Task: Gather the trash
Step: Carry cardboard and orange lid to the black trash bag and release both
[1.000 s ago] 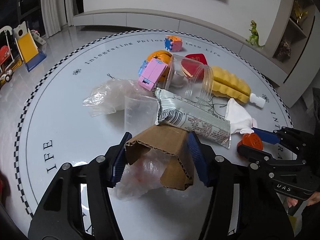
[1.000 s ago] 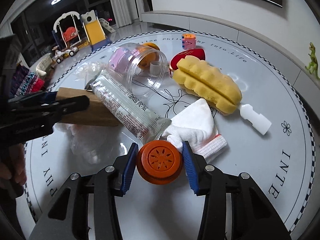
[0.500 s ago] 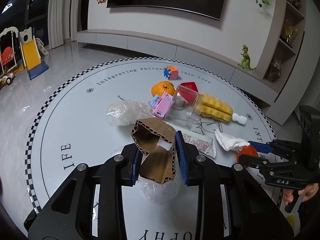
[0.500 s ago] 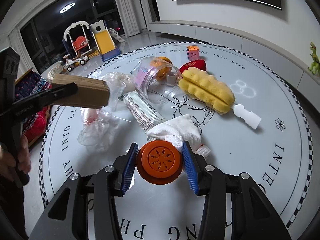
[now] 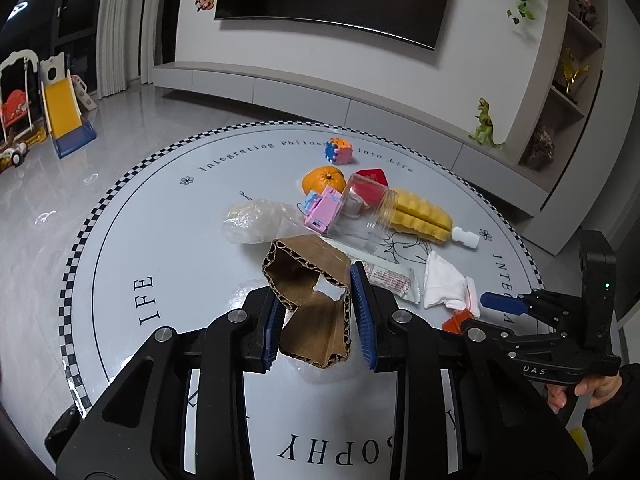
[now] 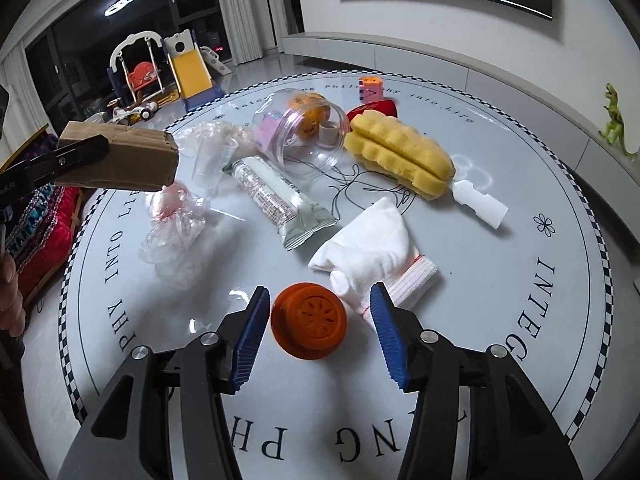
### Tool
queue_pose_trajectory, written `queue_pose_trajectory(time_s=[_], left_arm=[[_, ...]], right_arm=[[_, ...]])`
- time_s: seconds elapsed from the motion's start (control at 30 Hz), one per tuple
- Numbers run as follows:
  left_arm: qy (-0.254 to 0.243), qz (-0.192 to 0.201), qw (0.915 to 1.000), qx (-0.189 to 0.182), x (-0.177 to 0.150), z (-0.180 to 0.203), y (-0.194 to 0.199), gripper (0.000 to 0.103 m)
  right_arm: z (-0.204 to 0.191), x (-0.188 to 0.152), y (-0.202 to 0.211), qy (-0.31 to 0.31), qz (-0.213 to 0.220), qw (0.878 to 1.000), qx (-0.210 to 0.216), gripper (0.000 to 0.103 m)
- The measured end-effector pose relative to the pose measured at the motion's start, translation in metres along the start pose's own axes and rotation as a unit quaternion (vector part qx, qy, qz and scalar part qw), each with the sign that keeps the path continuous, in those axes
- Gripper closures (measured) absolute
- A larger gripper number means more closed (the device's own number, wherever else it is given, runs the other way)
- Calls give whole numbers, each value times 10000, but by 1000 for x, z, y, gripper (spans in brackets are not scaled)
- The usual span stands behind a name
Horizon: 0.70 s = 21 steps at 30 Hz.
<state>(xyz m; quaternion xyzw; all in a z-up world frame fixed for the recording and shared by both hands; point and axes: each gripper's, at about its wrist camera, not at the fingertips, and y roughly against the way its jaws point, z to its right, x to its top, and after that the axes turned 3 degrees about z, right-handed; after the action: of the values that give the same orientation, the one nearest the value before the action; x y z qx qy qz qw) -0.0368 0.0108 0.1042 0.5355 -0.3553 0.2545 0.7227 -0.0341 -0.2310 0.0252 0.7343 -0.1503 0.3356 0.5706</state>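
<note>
The left gripper (image 5: pixel 320 320) is clamped tight on a crumpled piece of brown cardboard (image 5: pixel 312 292), which it holds up off the round table (image 5: pixel 160 248). Below and ahead of it lie a crinkled clear plastic bag (image 6: pixel 176 224), a small clear cup (image 6: pixel 212 160) and a silvery snack wrapper (image 6: pixel 280 196).

The right gripper (image 6: pixel 318 320) has just been opening its jaws; they now stand apart on either side of an orange lid (image 6: pixel 308 320), which lies on the table with a gap between it and each pad. Just past its right finger lies a white glove (image 6: pixel 372 252). Farther ahead are a yellow sponge brush (image 6: pixel 400 156) and a clear jar on its side (image 6: pixel 300 128).
</note>
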Motion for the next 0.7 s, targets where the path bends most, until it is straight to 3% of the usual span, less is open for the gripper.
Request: queue_pose_trajectory(time_s=[0.33, 0.43, 0.5, 0.7], left_arm=[[70, -5, 10000, -9, -3, -6, 4, 72], [86, 2, 10000, -8, -5, -9, 6, 72], [97, 5, 10000, -12, -6, -11, 8, 72], [105, 90, 9999, -14, -12, -13, 22, 72]], right_arm=[[-21, -3, -15, 141, -207, 9996, 165, 49], [-30, -3, -20, 367, -204, 9991, -14, 50], [-32, -1, -23, 442, -184, 9988, -103, 58], [-40, 1, -28, 666, -228, 9964, -473, 58]])
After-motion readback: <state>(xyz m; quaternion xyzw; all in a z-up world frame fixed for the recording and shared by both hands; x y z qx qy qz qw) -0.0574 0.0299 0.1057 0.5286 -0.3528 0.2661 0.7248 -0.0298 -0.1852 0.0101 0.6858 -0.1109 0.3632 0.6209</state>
